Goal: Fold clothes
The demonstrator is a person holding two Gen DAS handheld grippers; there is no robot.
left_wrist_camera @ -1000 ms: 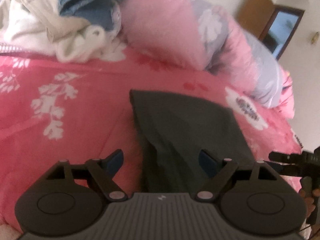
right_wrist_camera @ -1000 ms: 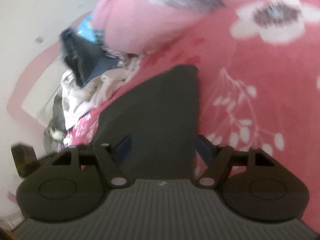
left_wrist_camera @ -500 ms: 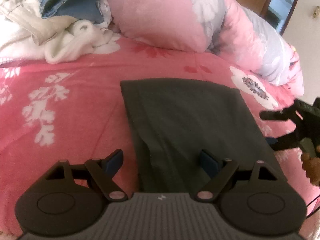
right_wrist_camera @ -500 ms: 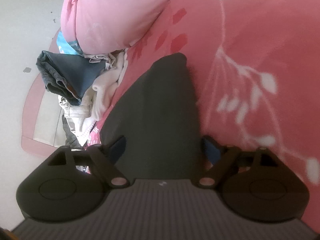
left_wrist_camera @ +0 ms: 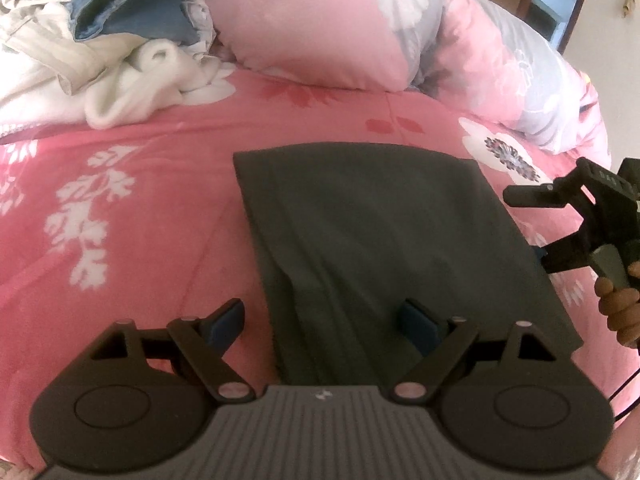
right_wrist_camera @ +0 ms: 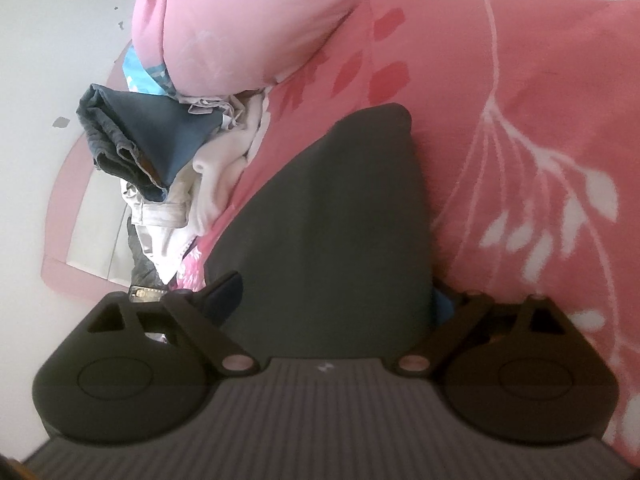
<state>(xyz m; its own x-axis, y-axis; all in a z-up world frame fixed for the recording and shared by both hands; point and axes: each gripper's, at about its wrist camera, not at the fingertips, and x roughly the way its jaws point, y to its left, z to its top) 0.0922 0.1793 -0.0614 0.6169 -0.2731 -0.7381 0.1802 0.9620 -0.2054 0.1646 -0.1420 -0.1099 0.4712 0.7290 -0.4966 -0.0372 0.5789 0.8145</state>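
The dark folded garment (left_wrist_camera: 384, 232) lies lengthwise ahead of the spread left gripper (left_wrist_camera: 324, 320), while the right gripper (right_wrist_camera: 340, 300), jaws opening and pinching nothing, straddles its right edge.

**Gripper hardware, both hands**

Left gripper (left_wrist_camera: 320, 322): matte black body, ribbed grey centre plate with a small white mark, two round housings, crossed linkage bars fixed by pale silver pivot screws, blue pads (left_wrist_camera: 226, 318) on the fingertips. Right gripper (right_wrist_camera: 338, 294): same build noted. A thin black cable is seen by the right hand (left_wrist_camera: 620, 308).
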